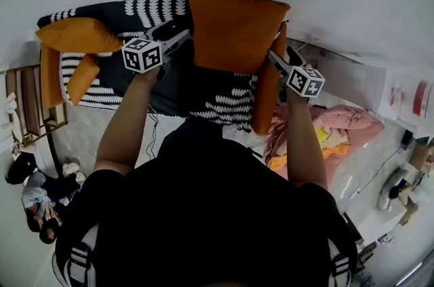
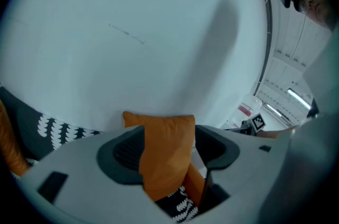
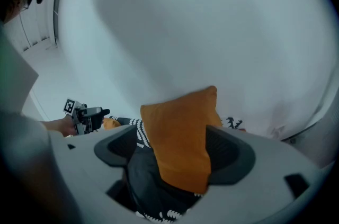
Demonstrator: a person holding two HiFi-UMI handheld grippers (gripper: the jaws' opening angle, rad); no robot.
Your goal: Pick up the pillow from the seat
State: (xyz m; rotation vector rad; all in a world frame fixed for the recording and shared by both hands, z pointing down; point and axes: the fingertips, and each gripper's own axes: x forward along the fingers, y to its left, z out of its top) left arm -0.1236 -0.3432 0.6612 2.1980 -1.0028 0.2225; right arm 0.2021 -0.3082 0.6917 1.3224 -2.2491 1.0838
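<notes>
An orange pillow (image 1: 234,31) hangs in the air above the black-and-white patterned seat (image 1: 129,79), held between both grippers. My left gripper (image 1: 182,36) is shut on its left edge; in the left gripper view the orange fabric (image 2: 165,159) fills the gap between the dark pads (image 2: 126,155). My right gripper (image 1: 272,58) is shut on the pillow's right edge, and in the right gripper view the pillow (image 3: 180,146) stands between the pads (image 3: 229,153), pressed to the right one. Each gripper view shows the other gripper in the distance.
Two more orange pillows (image 1: 78,34) lie at the seat's left end and a tall orange cushion (image 1: 266,102) stands at its right. A pink blanket (image 1: 342,124) lies to the right, a wooden rack (image 1: 27,106) to the left. A white wall rises behind.
</notes>
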